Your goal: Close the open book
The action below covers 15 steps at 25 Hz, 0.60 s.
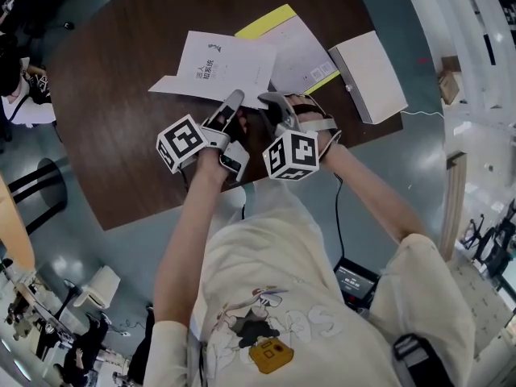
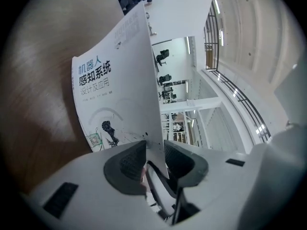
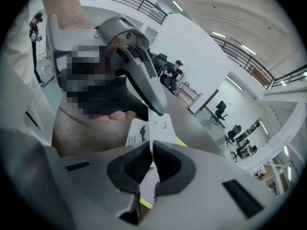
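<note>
The open book (image 1: pixel 300 55) lies on the dark brown table (image 1: pixel 113 135), its yellow back cover showing at the far edge. Its white front cover (image 1: pixel 222 67) with black print is lifted off the pages. My left gripper (image 1: pixel 234 99) is open, and the cover's near edge (image 2: pixel 120 95) stands between its pads (image 2: pixel 129 159) without being squeezed. My right gripper (image 1: pixel 270 101) is close beside it on the right, shut on the thin edge of the same cover (image 3: pixel 160 126). One of the left gripper's fingers (image 3: pixel 144 80) fills the upper left of the right gripper view.
A white box (image 1: pixel 367 75) lies on the table just right of the book, near the table's right edge. The table's near edge runs just behind both grippers. A black device (image 1: pixel 355 279) sits on the floor by the person's leg.
</note>
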Available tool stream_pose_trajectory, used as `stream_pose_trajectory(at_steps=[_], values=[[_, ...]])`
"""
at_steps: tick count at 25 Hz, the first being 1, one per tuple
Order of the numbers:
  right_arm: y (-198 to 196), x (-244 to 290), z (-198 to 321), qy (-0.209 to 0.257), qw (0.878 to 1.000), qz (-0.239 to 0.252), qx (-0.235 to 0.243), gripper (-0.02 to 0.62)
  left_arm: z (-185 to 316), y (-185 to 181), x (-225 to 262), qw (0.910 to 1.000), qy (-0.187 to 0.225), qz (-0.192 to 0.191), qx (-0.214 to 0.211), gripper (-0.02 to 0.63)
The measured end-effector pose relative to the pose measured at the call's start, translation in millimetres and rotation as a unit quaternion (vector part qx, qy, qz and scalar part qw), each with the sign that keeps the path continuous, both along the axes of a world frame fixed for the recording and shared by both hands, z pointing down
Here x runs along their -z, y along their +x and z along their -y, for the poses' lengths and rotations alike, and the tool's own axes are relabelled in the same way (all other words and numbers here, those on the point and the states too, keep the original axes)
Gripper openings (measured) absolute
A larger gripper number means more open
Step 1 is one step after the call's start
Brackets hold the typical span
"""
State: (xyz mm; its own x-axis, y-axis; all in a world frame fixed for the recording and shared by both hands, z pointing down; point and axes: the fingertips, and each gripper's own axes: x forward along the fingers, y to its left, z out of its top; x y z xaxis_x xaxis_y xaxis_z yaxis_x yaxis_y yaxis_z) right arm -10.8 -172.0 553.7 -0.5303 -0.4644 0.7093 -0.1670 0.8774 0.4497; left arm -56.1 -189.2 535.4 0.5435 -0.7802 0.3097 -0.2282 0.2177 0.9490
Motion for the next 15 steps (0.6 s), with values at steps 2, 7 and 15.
stream_pose_trajectory(at_steps=[2,7,15], values=[[3.0,1.2,7.1,0.001,1.0,0.0,-0.003,0.008,0.4,2.2,11.1,0.9997,0.02,0.006,-0.01,0.107],[5.8,-1.5,28.4,-0.021,0.999,0.008,-0.029,0.008,-10.1,0.5,26.0,0.997,0.043,0.057,-0.03,0.107],[14.4,-21.1,64.1,-0.087,0.993,0.016,-0.076,0.009,-27.2,4.5,14.4,0.9817,0.013,0.173,-0.078,0.069]])
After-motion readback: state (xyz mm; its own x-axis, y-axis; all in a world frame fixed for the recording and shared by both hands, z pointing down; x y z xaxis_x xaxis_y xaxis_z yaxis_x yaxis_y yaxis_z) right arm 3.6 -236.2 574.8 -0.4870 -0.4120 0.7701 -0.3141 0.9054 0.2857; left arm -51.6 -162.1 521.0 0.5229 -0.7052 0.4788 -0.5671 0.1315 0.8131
